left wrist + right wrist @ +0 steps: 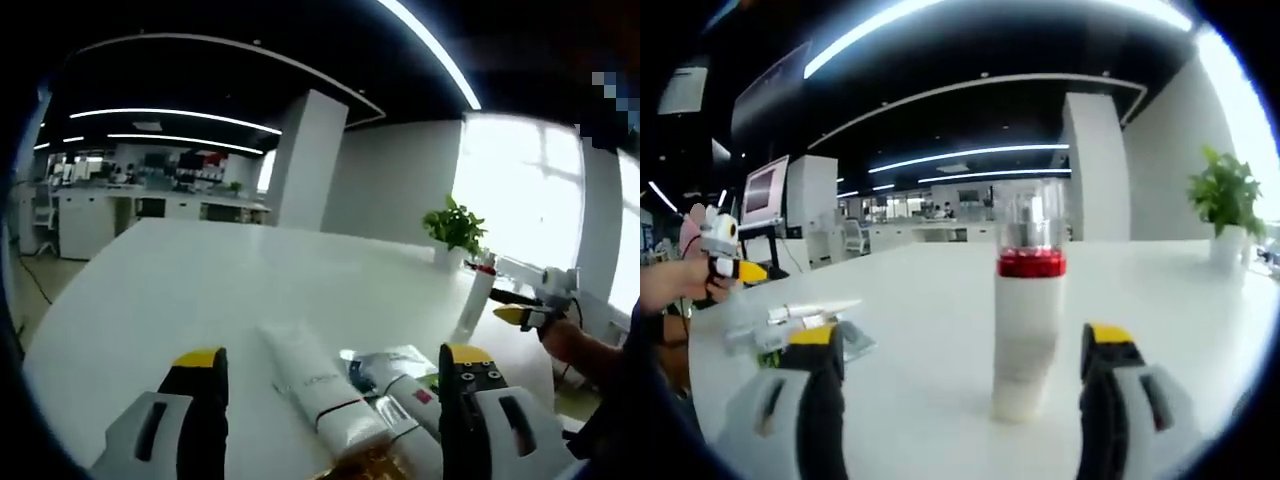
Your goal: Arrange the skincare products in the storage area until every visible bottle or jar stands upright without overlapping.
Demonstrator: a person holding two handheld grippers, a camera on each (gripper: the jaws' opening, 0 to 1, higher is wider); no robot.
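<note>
No legible text anywhere.

Both views sit low over the table — facing opposite ways.

Window glare washes one side; ceiling light strips glow; edges blurred, curved.

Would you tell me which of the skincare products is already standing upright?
The white bottle with the red band and clear cap, between the right gripper's open jaws; the white tubes lie flat.
</note>
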